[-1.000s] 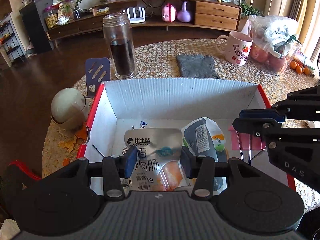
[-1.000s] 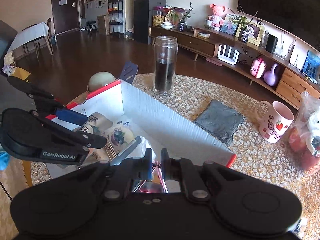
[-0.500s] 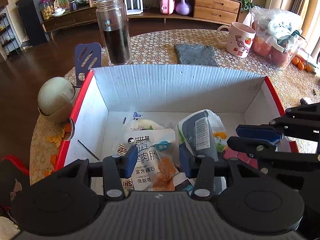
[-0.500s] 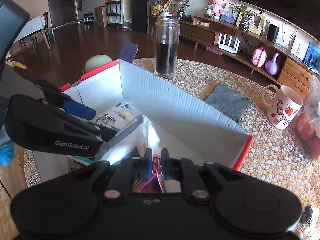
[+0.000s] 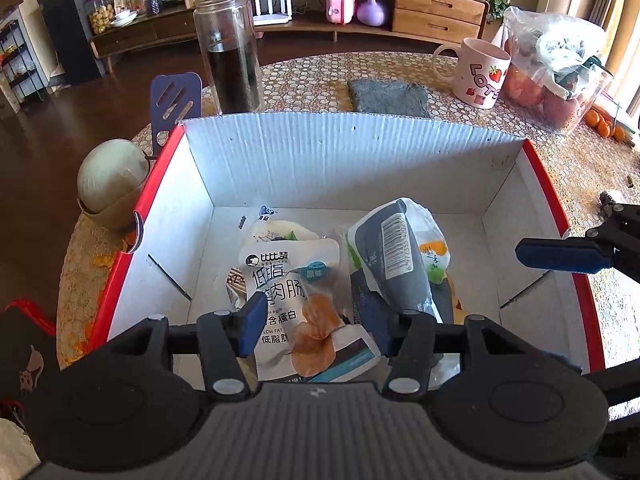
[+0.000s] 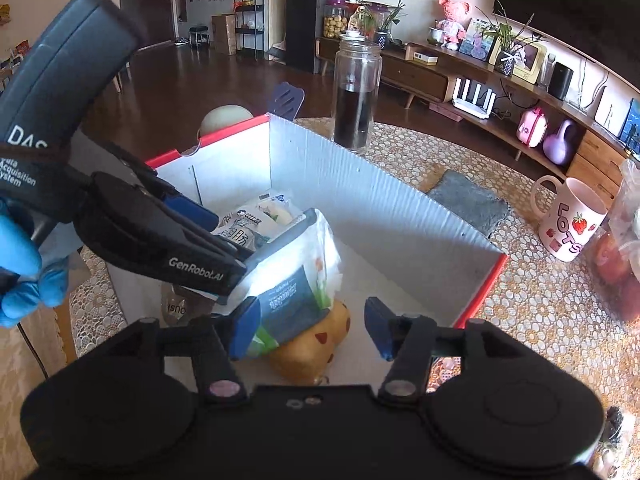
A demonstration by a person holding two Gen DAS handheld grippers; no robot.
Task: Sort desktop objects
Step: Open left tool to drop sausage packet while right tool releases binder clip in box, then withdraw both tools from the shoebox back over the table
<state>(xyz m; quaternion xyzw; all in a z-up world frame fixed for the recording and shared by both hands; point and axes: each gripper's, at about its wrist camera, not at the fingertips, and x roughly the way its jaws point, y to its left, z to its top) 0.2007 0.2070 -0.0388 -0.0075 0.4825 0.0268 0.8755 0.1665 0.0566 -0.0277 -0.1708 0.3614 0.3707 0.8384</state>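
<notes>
Snack packets and a tissue pack lay in the red-edged cardboard box, which is where the sorting seemed to gather small clutter from the lace-covered table. Left gripper hung over the sausage packet, its jaws opening and its blue pads clear of the foil on either side, so the packet rested loose on the pile rather than held. Right gripper stood with its jaws opening too; its left pad sat just beside the tissue pack, nothing was pinched, and the yellow strawberry-dotted pouch lay on the box floor between and below the pads. Both tools pointing down into the box with spreading jaws suggested items being let go there.

Readable writing: the sausage packet showed Chinese characters and "LOW FAT"; the tissue pack carried a barcode. The mug behind the box read "LOTS" with strawberries. The left tool's body bore "GenRobot.AI" and "DAS", seen from the right wrist, gripped by a blue-gloved hand. The glass jar of dark liquid had no visible label.
</notes>
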